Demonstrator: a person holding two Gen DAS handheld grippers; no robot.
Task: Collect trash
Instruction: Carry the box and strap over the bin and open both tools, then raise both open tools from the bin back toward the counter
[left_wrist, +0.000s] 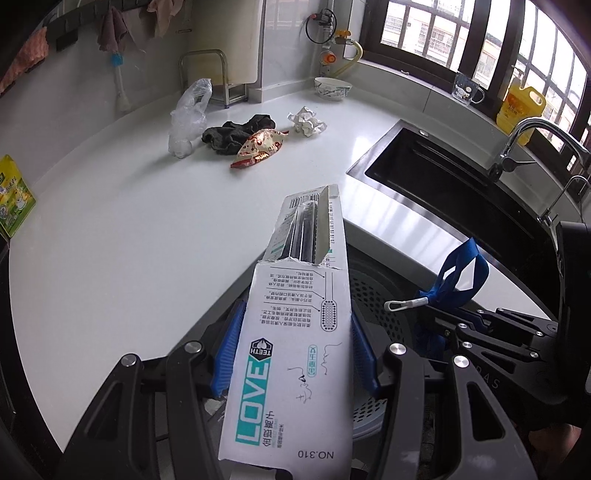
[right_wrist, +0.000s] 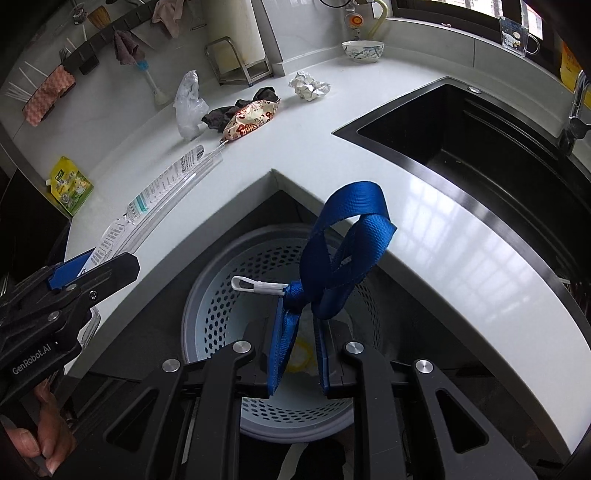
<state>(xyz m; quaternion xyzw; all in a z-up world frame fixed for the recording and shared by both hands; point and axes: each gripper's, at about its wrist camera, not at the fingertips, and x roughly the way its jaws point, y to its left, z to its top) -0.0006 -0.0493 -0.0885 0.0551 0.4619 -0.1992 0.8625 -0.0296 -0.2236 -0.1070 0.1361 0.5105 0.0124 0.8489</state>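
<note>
My left gripper (left_wrist: 295, 343) is shut on a white toothbrush package (left_wrist: 295, 354) marked LOVE, held over the counter edge; the package also shows in the right wrist view (right_wrist: 162, 195). My right gripper (right_wrist: 299, 350) is shut on a blue strap (right_wrist: 343, 251) with a white clip (right_wrist: 258, 285), held above the grey perforated trash bin (right_wrist: 221, 306). On the counter lie a clear plastic bag (left_wrist: 186, 118), a dark cloth (left_wrist: 232, 134), a red patterned snack wrapper (left_wrist: 258, 147) and crumpled white paper (left_wrist: 306, 120).
A black sink (left_wrist: 443, 181) with a faucet (left_wrist: 524, 144) is on the right. A bowl (left_wrist: 332, 88), a metal rack (left_wrist: 218, 79), a yellow oil bottle (left_wrist: 519, 110) and a green pouch (left_wrist: 14, 195) stand around the white counter (left_wrist: 110, 240).
</note>
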